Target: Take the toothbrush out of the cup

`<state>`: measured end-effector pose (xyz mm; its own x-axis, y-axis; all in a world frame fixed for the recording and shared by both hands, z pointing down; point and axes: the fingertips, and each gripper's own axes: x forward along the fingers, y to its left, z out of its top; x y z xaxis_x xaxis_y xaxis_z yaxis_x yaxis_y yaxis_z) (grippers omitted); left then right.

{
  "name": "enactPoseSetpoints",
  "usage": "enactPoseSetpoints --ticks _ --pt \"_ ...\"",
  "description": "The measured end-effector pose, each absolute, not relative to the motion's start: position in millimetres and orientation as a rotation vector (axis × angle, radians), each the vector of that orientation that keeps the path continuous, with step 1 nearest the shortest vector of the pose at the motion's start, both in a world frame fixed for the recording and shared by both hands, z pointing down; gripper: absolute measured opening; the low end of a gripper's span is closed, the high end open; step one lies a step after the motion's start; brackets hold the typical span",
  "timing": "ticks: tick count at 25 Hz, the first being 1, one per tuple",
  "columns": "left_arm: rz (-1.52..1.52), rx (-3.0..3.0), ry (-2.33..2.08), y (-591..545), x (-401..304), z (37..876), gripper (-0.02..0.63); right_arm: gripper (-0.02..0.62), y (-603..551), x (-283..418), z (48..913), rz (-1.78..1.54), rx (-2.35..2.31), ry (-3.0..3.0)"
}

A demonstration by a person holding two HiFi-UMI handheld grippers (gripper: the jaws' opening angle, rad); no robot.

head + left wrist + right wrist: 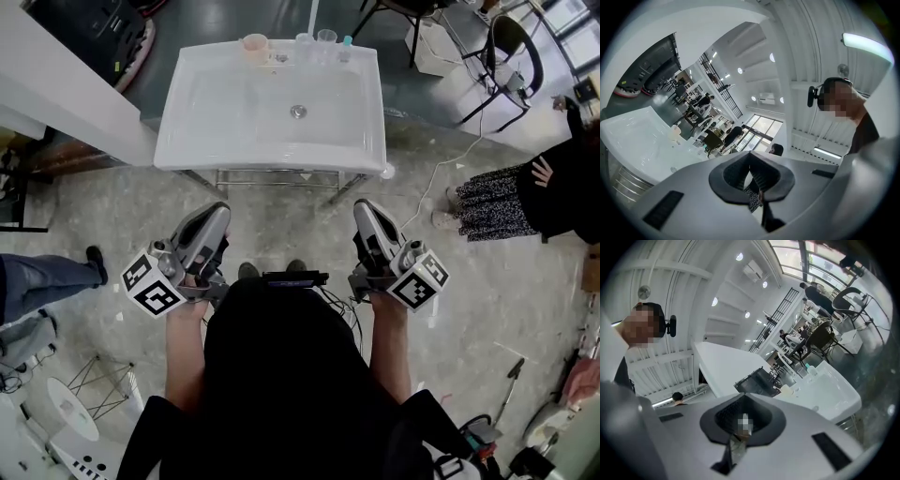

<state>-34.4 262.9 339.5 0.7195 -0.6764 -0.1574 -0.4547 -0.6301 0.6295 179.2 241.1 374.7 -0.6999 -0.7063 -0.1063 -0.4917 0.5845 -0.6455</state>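
A white sink [197,141] stands ahead of me on a metal frame. On its back rim are a peach cup [254,45], two clear cups [305,43] and a small teal-capped bottle [346,42]. A thin white toothbrush handle [312,15] rises from the left clear cup. My left gripper [217,212] and right gripper [367,208] are held close to my body, well short of the sink. Both are shut and empty. In the left gripper view the sink [633,136] lies at the left; in the right gripper view the sink [832,390] lies at the right.
A person in a patterned skirt [497,202] stands at the right beside a black chair [511,47]. A jeans-clad leg [37,279] shows at the left. A white counter [56,75] runs along the upper left. A cable [441,169] trails on the floor.
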Motion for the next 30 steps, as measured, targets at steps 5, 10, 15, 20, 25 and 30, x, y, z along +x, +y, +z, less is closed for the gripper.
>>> enactPoseSetpoints --ticks 5,10,15,20,25,30 --pt "-0.51 2.363 -0.887 262.5 -31.5 335.3 0.005 0.005 237.0 186.4 371.9 -0.821 -0.987 2.452" --pt "-0.495 2.365 -0.891 257.5 -28.0 337.0 0.005 0.005 230.7 187.3 372.8 -0.812 -1.003 2.465" --pt "-0.492 2.365 -0.881 243.1 -30.2 342.2 0.005 0.006 217.8 183.4 379.4 -0.822 -1.031 2.482" --pt "-0.524 2.345 -0.857 213.5 -48.8 354.4 0.005 0.006 196.8 166.8 384.9 -0.818 -1.085 2.506" --pt "-0.576 2.326 -0.813 161.2 -70.9 360.9 0.005 0.008 157.3 146.8 387.4 -0.815 -1.156 2.522" --pt "-0.597 2.328 -0.785 100.7 -103.8 358.5 0.005 0.018 103.6 108.2 378.8 -0.806 -1.189 2.549"
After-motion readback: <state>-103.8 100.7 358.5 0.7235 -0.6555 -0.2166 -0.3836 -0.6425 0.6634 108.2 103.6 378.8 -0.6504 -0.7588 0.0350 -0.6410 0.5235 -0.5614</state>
